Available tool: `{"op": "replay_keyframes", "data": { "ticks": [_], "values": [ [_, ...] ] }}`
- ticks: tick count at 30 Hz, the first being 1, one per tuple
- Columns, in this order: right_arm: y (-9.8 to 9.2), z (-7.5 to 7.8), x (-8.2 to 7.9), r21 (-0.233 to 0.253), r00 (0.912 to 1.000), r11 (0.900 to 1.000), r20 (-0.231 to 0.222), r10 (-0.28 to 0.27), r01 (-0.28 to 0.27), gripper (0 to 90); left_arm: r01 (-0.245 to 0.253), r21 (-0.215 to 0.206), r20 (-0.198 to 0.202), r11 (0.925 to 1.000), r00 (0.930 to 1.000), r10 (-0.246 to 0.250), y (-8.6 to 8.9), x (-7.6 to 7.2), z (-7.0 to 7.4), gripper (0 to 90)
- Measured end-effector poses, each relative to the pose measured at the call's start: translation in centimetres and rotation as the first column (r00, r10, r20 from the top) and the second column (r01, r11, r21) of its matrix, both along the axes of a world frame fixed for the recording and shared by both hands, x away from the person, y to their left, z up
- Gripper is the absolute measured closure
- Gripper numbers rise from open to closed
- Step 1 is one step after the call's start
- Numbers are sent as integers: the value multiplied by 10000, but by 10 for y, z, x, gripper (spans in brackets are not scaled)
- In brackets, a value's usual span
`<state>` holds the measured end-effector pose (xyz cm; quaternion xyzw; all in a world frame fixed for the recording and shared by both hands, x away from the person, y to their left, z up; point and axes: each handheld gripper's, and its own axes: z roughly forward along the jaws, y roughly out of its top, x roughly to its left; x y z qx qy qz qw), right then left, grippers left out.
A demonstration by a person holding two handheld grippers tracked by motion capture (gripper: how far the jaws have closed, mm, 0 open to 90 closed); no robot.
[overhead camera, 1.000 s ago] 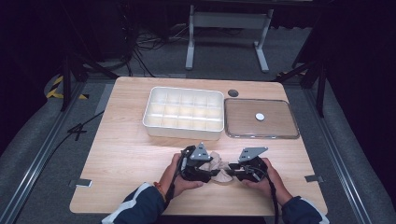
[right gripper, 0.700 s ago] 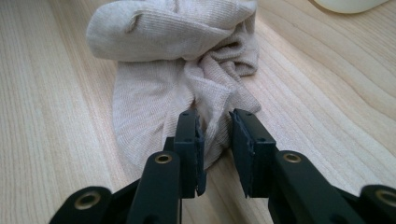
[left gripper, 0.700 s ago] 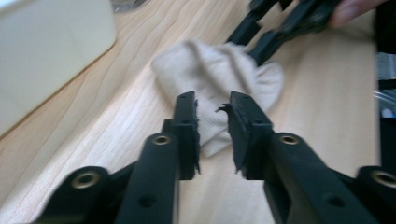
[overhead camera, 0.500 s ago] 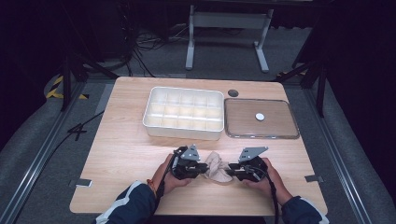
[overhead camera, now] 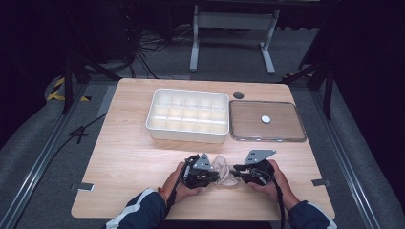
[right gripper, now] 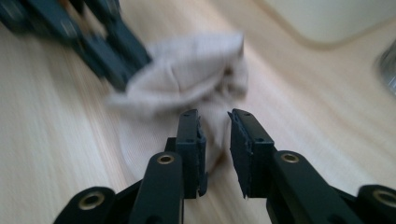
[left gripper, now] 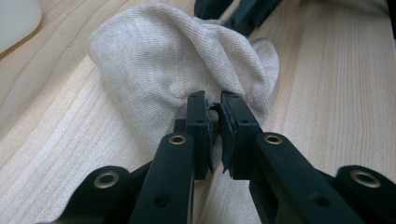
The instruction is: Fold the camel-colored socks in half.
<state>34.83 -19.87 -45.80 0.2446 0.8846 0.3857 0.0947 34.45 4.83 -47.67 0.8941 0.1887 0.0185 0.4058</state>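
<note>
Starting at the left, we've got the left gripper (overhead camera: 203, 174) down at the near edge of the table (overhead camera: 129, 157), and in the left gripper view its jaws are pressed nearly together with a fold of the sock (left gripper: 173, 65) pinched between them. The sock sits bunched up on the wood right between our two tools, well short of the white compartment tray (overhead camera: 187, 114) and the clear lid (overhead camera: 267, 121) lying beside it further back.

It's a pale knit sock, so we'd guess it weighs next to nothing and has zero stiffness. It'll flop, stretch and drag instead of holding any shape. Not fragile, not slippery either, since the ribbed knit should give rubbery pads plenty to bite on. The catch is that grabbing a thick wad means layers can slide out, so we'd go for a single edge or the cuff rather than the middle of the lump.

Over on the right, the right gripper (overhead camera: 248, 172) is nosed up to the other side of the sock. In the right gripper view its jaws stand a little apart with cloth sitting in the gap, but we can't tell if they're actually clamping it.
</note>
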Motion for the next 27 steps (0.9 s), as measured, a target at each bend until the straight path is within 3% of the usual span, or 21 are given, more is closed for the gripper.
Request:
{"op": "replay_keyframes", "data": {
  "ticks": [1, 2, 4, 6, 9, 11, 12, 13, 18, 21, 23, 27],
  "values": [
    [1, 6, -2, 208, 9997, 9998, 224, -32, 27, 750, -2, -12, -9, 10000, 10000, 2, 0, 0, 0, 824],
    [6, 15, -4, 753, 9989, 9972, 472, 1, -36, 759, -9, -106, -45, 9999, 10000, 8, 0, 1, -1, 824],
    [9, 18, -5, 851, 9983, 9963, 589, 34, -84, 760, -92, -135, -67, 9999, 9999, 91, 0, 0, -1, 824],
    [25, 25, -7, 984, 9953, 9948, 947, 186, -279, 770, -82, -113, 61, 9999, 9999, 83, 0, -1, -1, 825],
    [32, 25, -6, 987, 9947, 9945, 997, 260, -359, 777, -157, -105, 4, 9998, 9999, 158, 0, -1, -1, 825],
    [39, 20, -5, 736, 9961, 9962, 779, 415, -473, 781, -106, -114, 80, 9999, 9999, 107, 0, -1, -2, 824],
    [42, 15, -5, 273, 9966, 9979, 603, 565, -583, 790, -125, -123, 62, 9998, 9999, 126, 0, -1, -2, 824],
    [42, 15, -5, 273, 9966, 9979, 603, 565, -583, 790, -114, -113, 76, 9999, 9999, 115, 0, -1, -2, 824],
    [36, 2, -4, -886, 9988, 9949, 3, 493, -491, 813, -198, -241, -93, 9995, 9998, 196, 2, -1, -3, 825],
    [34, 0, -8, -1093, 9980, 9920, -99, 617, -624, 813, -184, -261, -82, 9995, 9998, 181, 2, -2, -2, 815],
    [33, -1, -8, -1099, 9975, 9915, -92, 698, -703, 813, -278, -261, -77, 9993, 9996, 276, 4, -1, 2, 737],
    [30, -3, -7, -1066, 9969, 9912, -13, 784, -781, 814, -1217, -941, -210, 9881, 9925, 1202, 15, 6, 11, 596]
  ]
}}
